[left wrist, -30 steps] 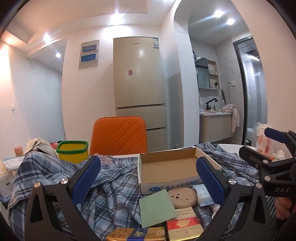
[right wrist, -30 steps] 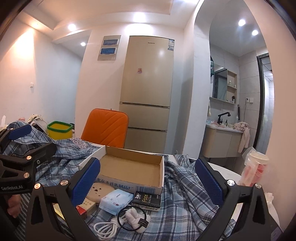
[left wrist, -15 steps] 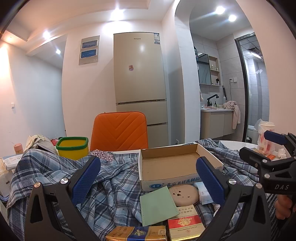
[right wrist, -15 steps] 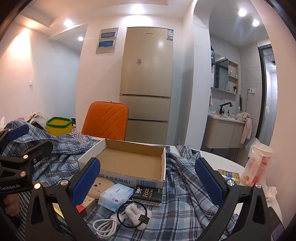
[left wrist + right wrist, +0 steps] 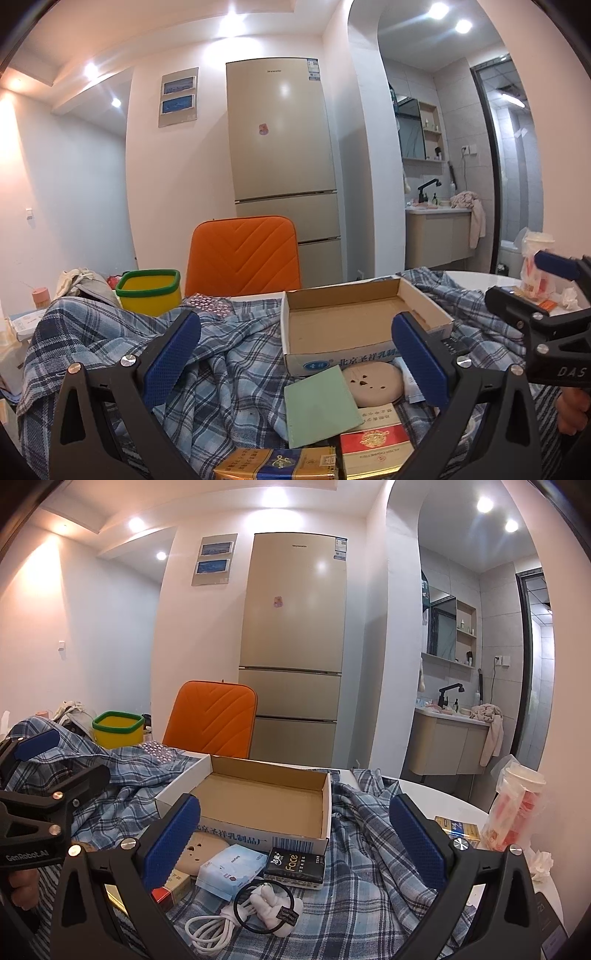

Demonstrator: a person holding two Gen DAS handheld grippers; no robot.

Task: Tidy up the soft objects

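— While both views catch the cardboard box (image 5: 354, 325) mid-frame on the plaid cloth (image 5: 229, 369), what differs?
— Only my right view shows the blue tissue pack (image 5: 231, 867) and hair tie (image 5: 264, 906), lower centre. My left gripper (image 5: 295, 354) and right gripper (image 5: 293, 834) hover level, jaws spread, empty.

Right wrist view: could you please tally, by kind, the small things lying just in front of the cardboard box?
Tissue packs: 2 (pale blue tissue pack, black tissue pack)
Hair tie: 1
White cable: 1
Beige disc: 1
Total: 5, leaving out the small boxes half hidden at the lower left.
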